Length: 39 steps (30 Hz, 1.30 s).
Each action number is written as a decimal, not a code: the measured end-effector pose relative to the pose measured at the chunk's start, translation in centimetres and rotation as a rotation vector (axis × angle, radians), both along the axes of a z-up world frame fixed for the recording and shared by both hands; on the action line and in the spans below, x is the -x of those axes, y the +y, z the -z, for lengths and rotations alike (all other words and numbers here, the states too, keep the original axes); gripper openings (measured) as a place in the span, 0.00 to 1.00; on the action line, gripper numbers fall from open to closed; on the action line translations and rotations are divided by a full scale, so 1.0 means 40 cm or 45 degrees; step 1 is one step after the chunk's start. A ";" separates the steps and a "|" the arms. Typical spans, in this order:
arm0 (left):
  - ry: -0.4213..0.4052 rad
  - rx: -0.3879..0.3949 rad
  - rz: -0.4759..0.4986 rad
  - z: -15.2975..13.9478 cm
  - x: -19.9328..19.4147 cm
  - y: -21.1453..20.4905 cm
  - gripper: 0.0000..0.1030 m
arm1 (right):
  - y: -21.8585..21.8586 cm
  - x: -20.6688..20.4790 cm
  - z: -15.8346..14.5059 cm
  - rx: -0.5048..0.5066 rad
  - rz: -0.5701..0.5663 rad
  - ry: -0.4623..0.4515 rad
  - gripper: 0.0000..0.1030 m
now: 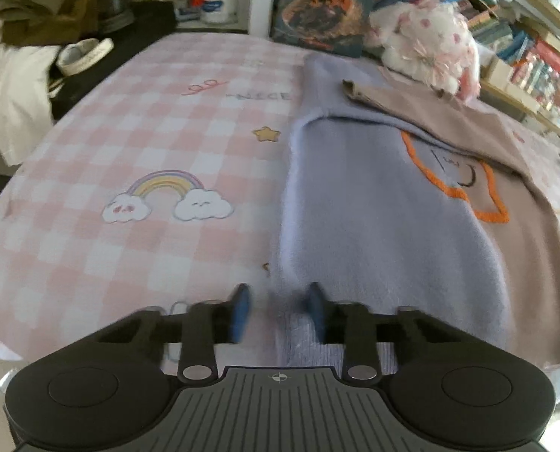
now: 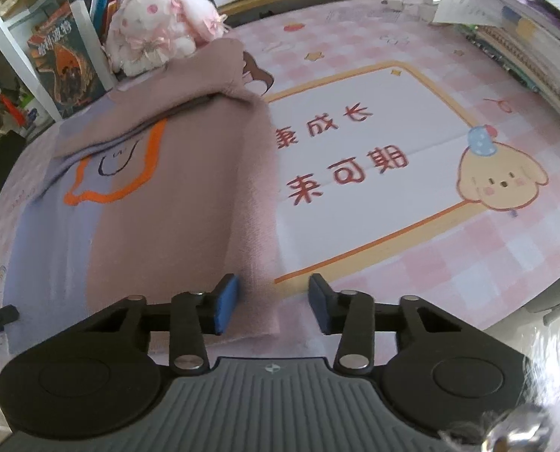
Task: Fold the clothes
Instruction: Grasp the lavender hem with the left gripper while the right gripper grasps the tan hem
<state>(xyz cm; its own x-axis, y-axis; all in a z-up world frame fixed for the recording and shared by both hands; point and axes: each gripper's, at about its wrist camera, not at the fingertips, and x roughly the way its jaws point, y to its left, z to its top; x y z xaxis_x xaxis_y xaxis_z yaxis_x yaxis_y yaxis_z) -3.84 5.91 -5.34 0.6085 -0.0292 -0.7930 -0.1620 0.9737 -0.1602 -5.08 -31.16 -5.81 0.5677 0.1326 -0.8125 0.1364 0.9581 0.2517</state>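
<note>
A two-tone sweater, lilac (image 1: 374, 226) on one half and mauve-brown (image 2: 174, 203) on the other, lies flat on the pink checked table cover with both sleeves folded in across its chest. An orange outlined figure (image 2: 121, 165) shows on its front. My left gripper (image 1: 278, 310) is open at the sweater's near left hem corner, its jaws either side of the lilac edge. My right gripper (image 2: 274, 301) is open at the near right hem corner, straddling the mauve edge. Neither holds cloth.
A pink and white plush toy (image 2: 159, 34) and a book (image 2: 65, 60) stand behind the sweater's collar. Bookshelves (image 1: 513, 37) run along the back. Stacked books and papers (image 2: 525, 37) sit at the far right, and a clothes pile (image 1: 27, 56) at the far left.
</note>
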 end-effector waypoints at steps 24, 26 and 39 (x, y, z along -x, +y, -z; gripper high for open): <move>0.045 0.081 0.077 0.020 -0.022 0.003 0.44 | 0.037 -0.004 0.001 -0.084 0.005 0.004 0.26; 0.034 0.083 0.081 0.024 -0.017 0.003 0.26 | 0.038 -0.008 0.006 -0.102 -0.013 0.009 0.22; 0.003 0.238 -0.002 -0.011 0.060 0.024 0.05 | -0.007 0.043 -0.041 -0.220 -0.038 -0.044 0.10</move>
<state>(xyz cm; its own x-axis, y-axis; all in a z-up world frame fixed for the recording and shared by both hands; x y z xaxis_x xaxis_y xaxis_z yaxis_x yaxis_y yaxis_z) -6.26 6.87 -4.89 0.6070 -0.1749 -0.7752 -0.1642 0.9268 -0.3377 -6.80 -31.43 -4.19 0.5886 0.2855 -0.7563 0.0974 0.9037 0.4170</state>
